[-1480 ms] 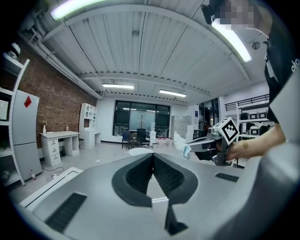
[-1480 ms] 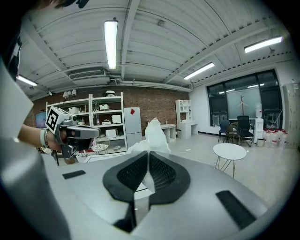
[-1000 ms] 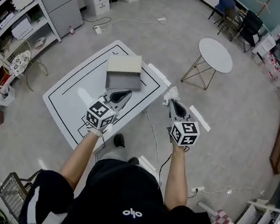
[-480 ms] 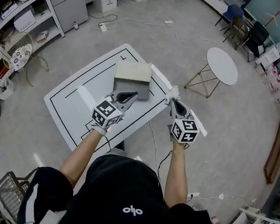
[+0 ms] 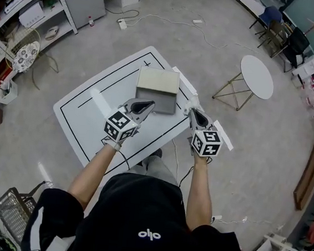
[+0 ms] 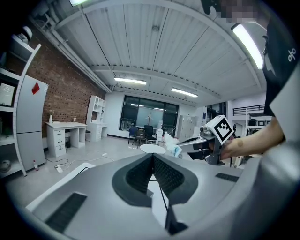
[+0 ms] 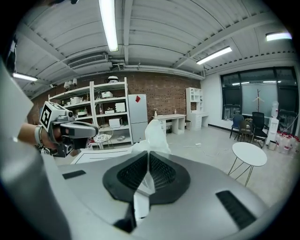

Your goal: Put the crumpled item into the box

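Observation:
The crumpled item [image 5: 191,103] is a white wad of paper or plastic, pinched in my right gripper [image 5: 192,111] just off the table's right edge. In the right gripper view the wad [image 7: 155,132] sticks up past the shut jaws. The box [image 5: 157,86] is a shallow grey-beige open box on the white table [image 5: 85,114], to the left of the wad. My left gripper [image 5: 146,105] hovers at the box's near edge, shut with nothing in it; its pads [image 6: 165,174] meet at the tip. From the left gripper view I see the right gripper [image 6: 194,142] carrying the wad [image 6: 171,146].
A round white side table [image 5: 257,77] stands to the right. Shelving [image 5: 25,2] and cabinets line the left side, and a wire basket [image 5: 11,213] sits at the bottom left. Cables [image 5: 156,23] trail over the floor behind the table.
Both grippers have come closer to the table and box as the person stepped forward. The right gripper keeps hold of the wad; the left stays shut.

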Demonstrator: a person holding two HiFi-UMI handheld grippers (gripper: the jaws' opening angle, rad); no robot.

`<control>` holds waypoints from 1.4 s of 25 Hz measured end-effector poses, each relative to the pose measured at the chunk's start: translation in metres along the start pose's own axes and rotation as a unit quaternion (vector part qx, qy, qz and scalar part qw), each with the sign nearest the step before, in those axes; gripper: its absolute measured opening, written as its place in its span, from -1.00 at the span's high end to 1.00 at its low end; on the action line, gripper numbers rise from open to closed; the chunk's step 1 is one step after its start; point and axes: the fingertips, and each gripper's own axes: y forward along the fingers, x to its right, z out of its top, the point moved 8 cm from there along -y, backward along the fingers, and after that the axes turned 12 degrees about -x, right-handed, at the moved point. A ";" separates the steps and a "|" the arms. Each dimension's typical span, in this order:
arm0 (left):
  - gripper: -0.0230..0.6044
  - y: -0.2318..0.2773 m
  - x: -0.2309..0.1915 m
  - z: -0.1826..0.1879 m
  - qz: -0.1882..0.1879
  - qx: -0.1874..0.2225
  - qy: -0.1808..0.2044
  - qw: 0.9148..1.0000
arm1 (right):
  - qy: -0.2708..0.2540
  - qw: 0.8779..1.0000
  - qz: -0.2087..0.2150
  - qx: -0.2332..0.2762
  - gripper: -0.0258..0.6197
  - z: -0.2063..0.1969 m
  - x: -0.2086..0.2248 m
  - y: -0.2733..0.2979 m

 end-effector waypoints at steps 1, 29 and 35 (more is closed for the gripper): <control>0.93 0.001 -0.002 0.000 0.002 0.000 -0.002 1.000 | -0.001 1.000 0.003 -0.003 0.86 0.000 0.001 0.004; 0.93 0.052 -0.035 -0.053 0.046 -0.063 -0.085 0.993 | -0.011 0.982 0.096 -0.162 0.86 -0.071 0.026 0.147; 0.93 0.071 -0.037 -0.063 0.045 -0.075 -0.098 0.991 | -0.007 0.976 0.114 -0.187 0.86 -0.084 0.031 0.168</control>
